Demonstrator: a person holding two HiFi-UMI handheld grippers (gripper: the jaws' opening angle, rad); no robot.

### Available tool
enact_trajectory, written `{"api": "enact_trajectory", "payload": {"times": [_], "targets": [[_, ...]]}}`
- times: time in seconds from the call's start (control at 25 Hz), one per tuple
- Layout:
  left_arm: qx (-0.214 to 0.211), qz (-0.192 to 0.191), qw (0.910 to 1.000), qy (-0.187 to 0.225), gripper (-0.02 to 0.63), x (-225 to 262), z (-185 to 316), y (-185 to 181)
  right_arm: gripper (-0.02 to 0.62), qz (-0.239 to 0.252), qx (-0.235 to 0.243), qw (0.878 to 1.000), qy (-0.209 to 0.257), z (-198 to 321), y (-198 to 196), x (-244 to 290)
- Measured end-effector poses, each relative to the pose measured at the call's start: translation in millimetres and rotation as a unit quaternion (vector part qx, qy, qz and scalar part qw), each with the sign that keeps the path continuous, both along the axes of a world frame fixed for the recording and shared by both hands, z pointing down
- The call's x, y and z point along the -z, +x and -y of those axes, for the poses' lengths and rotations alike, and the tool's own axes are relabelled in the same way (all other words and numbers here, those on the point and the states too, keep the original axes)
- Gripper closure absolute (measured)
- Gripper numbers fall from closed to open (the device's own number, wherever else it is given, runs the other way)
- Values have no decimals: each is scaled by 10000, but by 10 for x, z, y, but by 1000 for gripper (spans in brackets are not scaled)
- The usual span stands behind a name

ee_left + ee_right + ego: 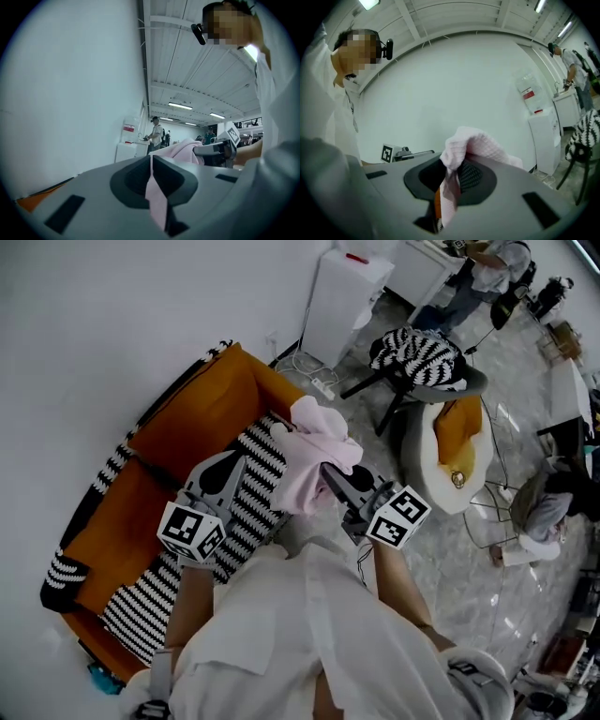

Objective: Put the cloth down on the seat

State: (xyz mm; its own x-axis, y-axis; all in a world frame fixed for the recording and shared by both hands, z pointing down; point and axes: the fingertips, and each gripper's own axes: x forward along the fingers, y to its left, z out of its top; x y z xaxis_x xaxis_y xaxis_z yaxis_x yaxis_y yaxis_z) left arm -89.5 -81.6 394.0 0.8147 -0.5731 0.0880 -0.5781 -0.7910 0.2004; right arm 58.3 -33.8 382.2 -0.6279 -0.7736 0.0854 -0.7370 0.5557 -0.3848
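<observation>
Pale pink waffle-weave cloth (314,451), bunched and drooping, held up between both grippers over the sofa seat (248,479). Jaws of the left gripper (151,164) pressed flat together on a thin pink edge; those of the right gripper (449,174) pinched on a thicker fold, a ribbed pad showing beside it. Seat draped in a black-and-white striped cover, framed by smooth orange upholstery (192,423). Behind, a plain white wall (84,324). To the right, glossy pale floor (441,559), a boxy white cabinet (345,296), and a chair (417,362) under another striped throw.
</observation>
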Motion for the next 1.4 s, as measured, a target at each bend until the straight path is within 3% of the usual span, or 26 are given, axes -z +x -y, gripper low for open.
{"api": "enact_trajectory", "payload": {"times": [0.16,0.4,0.52,0.76,1.04,1.4], "targets": [[165,93,9998,-69,577,-138,307,-16,534,-29,421,9990,-114,457,-114,-149],[810,262,9961,-237,577,-357,738,-43,534,111,1461,9876,-560,1104,-291,-579],[1309,284,9902,-403,578,-508,970,-96,534,102,1961,9765,-886,1381,-362,-853],[2224,169,9711,-854,578,-901,1362,-82,534,-359,2725,9510,-1419,1928,-232,-1541],[2656,152,9572,-1139,580,-1224,1754,161,535,-1185,2748,9367,-1819,2677,474,-2368],[2459,315,9600,-1302,580,-1407,2033,620,535,-1411,2057,9468,-2036,3334,1442,-2785]]}}
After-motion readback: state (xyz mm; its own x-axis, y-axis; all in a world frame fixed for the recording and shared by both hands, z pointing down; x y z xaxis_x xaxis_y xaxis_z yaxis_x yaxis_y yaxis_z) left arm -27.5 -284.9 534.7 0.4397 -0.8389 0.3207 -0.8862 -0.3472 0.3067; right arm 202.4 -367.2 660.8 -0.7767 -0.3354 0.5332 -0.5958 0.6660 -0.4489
